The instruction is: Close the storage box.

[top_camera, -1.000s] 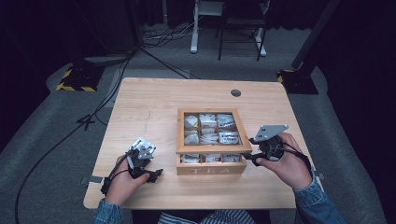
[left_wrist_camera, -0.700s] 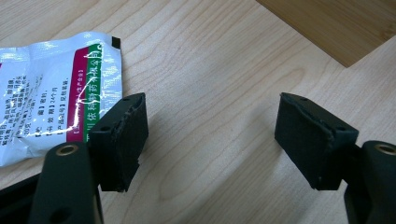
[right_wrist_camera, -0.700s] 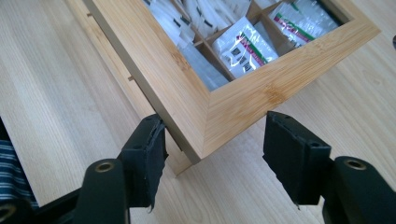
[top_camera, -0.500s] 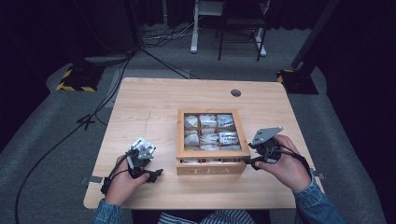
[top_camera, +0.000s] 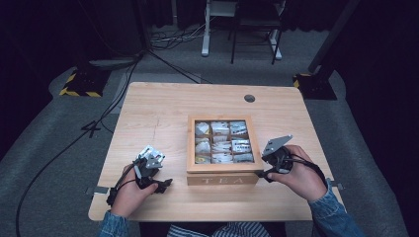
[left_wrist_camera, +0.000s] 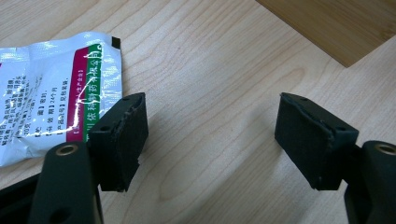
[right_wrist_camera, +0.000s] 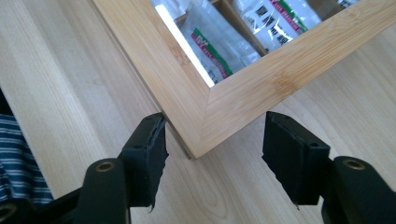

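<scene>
Worktop is carrying the tea box near its front edge, right of centre, lid closed over glazed compartments of sachets. Right gripper is straddling the lid's near right corner, jaws spread, pads not pressing. Risk: closing on a corner, the pads are likely slipping off, or shoving the box. Left gripper is idling, jaws spread, empty, beside a loose sachet toward the front-left corner; it could get swept off the edge.
</scene>
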